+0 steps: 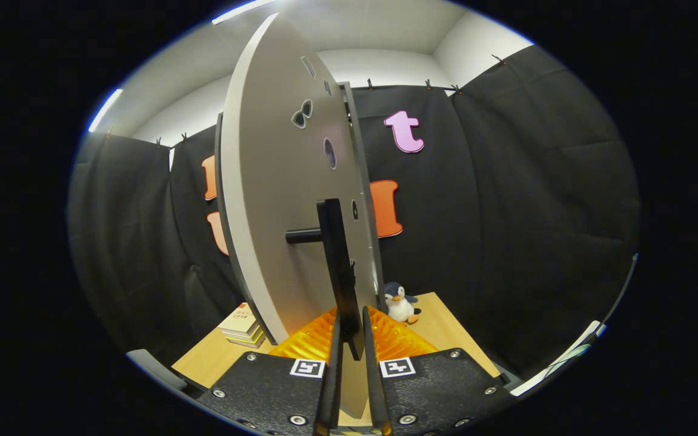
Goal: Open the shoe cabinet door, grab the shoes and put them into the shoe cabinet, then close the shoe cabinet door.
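The shoe cabinet door (276, 200) is a pale grey panel seen almost edge-on, swung out toward me and rising from between my fingers. A dark bar handle (338, 266) stands off its face on a short peg. My gripper (349, 336) has both fingers pressed close on the lower end of that handle. The cabinet body behind the door is hidden, and its hinge side runs along the door's far edge.
A wooden tabletop (440, 333) lies below. A small toy penguin (400, 303) sits on it just beyond the fingers, to the right of the door. A short stack of books (241, 327) lies left of the door.
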`<move>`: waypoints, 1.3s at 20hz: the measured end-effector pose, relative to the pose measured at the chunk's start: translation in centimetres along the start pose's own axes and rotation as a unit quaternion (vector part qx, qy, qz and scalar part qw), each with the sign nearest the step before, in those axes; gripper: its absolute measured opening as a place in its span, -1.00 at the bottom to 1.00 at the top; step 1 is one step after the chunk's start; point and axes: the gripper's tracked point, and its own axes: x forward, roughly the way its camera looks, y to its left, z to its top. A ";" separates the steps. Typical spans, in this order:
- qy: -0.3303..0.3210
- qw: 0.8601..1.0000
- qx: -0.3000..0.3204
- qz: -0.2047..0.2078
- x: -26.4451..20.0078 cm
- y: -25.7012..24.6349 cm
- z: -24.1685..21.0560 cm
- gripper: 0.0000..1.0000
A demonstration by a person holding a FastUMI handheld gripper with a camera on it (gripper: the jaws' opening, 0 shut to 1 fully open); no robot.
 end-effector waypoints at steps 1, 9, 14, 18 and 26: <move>-0.003 1.000 -0.001 -0.009 0.0 -0.8 0.2 -0.62; -0.006 0.999 -0.008 -0.050 -0.4 -6.0 0.8 -0.75; -0.013 0.999 0.004 -0.039 -1.6 -6.2 1.5 -0.74; -0.018 0.999 0.001 -0.038 -3.0 -5.6 1.9 -0.74; -0.034 0.999 -0.011 -0.027 -5.0 -0.8 3.4 -0.74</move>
